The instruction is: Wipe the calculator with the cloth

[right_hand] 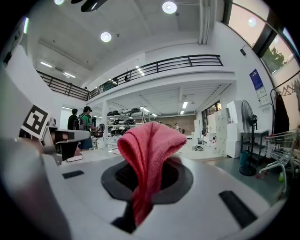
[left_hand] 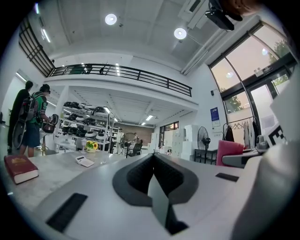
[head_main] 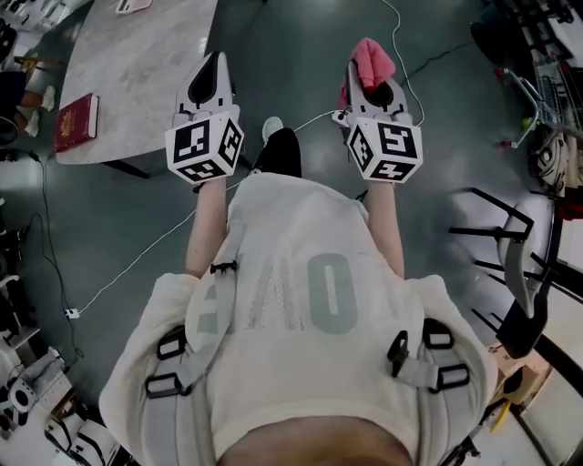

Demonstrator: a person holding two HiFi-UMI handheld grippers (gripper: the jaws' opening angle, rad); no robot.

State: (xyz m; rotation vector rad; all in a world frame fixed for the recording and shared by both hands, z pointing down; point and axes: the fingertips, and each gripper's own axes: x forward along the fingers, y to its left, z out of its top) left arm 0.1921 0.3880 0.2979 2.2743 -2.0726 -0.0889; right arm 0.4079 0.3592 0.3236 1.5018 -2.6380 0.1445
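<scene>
A pink cloth (head_main: 372, 60) sticks up from my right gripper (head_main: 364, 73), whose jaws are shut on it; in the right gripper view the cloth (right_hand: 149, 150) stands bunched between the pads. My left gripper (head_main: 215, 64) is shut with nothing in it, its jaws pressed together (left_hand: 153, 158). Both grippers are held out over the grey floor, to the right of a pale marble table (head_main: 146, 73). The white calculator (left_hand: 85, 161) lies far back on that table, and in the head view it shows only at the top edge (head_main: 133, 5).
A red book (head_main: 76, 121) lies on the table's near left part (left_hand: 19, 168). Two people (left_hand: 30, 117) stand by shelves beyond the table. A shopping cart (head_main: 545, 91) and a black-and-white chair (head_main: 524, 264) stand at the right. A white cable (head_main: 137, 264) runs across the floor.
</scene>
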